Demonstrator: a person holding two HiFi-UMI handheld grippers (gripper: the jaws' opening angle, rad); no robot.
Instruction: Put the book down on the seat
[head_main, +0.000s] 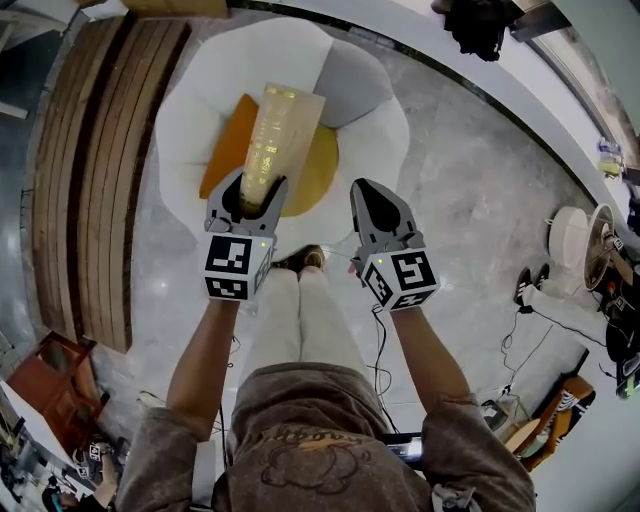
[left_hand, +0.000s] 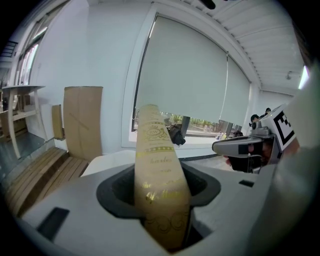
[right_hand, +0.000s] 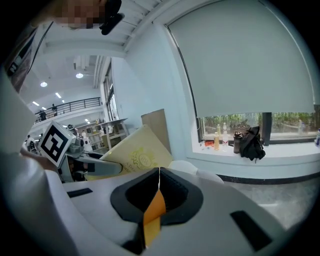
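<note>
A cream book with gold print stands up out of my left gripper, which is shut on its lower end. In the left gripper view the book fills the gap between the jaws. It hangs over a white petal-shaped seat with an orange cushion and a grey cushion. To the right, level with the left one, my right gripper is shut and holds nothing. In the right gripper view the jaws meet in a thin line, and orange shows through the slit below it. That view also shows the book at the left.
A slatted wooden bench runs along the left, and a cardboard sheet leans on the wall beyond it. A white fan and cables lie on the floor at the right. Bottles and a dark bag stand on the window sill.
</note>
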